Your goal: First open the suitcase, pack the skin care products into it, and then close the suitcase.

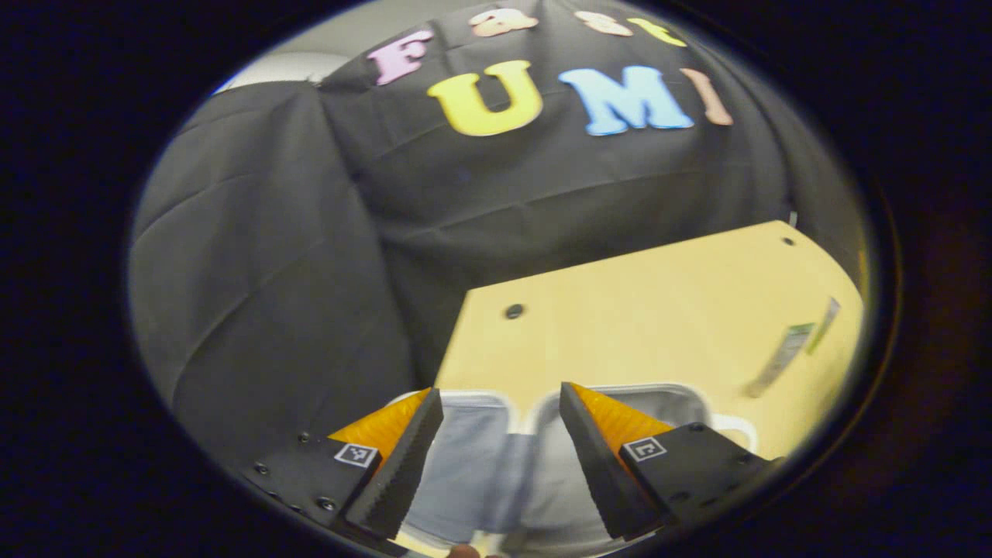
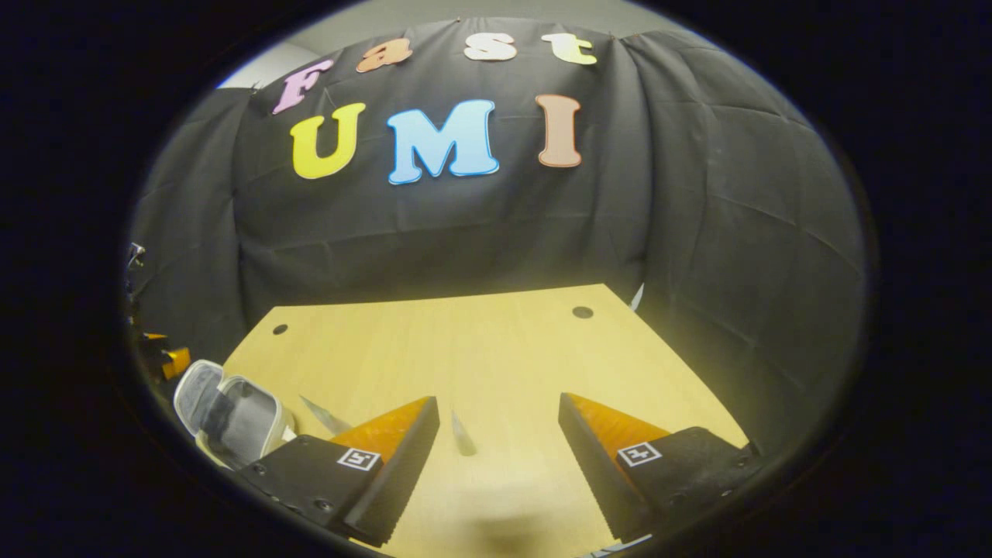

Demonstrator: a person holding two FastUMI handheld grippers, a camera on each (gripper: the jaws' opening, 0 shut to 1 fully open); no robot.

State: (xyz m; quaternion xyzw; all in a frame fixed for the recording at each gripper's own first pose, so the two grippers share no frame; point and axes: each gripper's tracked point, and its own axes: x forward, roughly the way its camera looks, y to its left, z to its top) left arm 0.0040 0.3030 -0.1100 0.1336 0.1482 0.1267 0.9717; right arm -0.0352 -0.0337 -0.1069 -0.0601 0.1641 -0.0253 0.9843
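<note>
Both hand-held grippers hang over a pale wooden worktop (image 2: pixel 496 349), each with its fingers spread wide and nothing between them. The left hand-held gripper (image 1: pixel 500 434) looks down on the suitcase (image 1: pixel 480 465), a small grey case with a pale rim that lies directly ahead of and beneath its fingertips; whether it is open cannot be told for certain, though two framed halves seem to lie side by side. From the right hand-held gripper (image 2: pixel 498 434), the suitcase (image 2: pixel 229 415) sits well off to its left, at the worktop's edge. Slim skin care sachets (image 1: pixel 783 356) lie flat on the worktop, ahead and to the right of the left tool; one sachet (image 2: pixel 463 434) rests just beyond the right tool's fingertips. These look light, thin and floppy, likely slippery, best pinched across an edge. The case appears rigid at the rim, soft in the panels; the rim is the likely hold.
</note>
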